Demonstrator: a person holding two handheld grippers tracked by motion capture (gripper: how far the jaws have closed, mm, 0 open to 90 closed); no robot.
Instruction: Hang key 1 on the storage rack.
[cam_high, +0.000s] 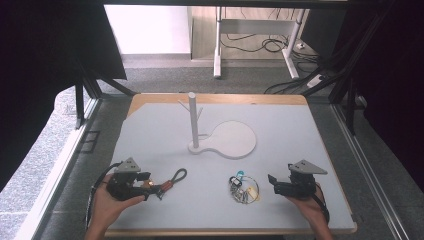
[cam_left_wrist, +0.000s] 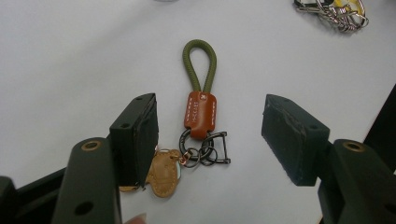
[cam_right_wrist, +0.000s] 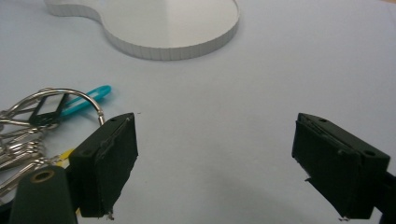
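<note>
The green-looped keychain (cam_left_wrist: 201, 100) lies flat on the table (cam_high: 165, 130) between the wide-open, empty jaws of the left gripper (cam_left_wrist: 210, 140), its long axis pointing straight away, far nearer than the equally open, empty right gripper (cam_right_wrist: 212, 163)

Black two-jaw tool (cam_left_wrist: 210, 140), grey plate

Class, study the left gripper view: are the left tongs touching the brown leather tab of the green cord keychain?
Apart. In the left gripper view the left tongs stand open, and bare table shows on both sides of the brown leather tab between the jaws.
</note>
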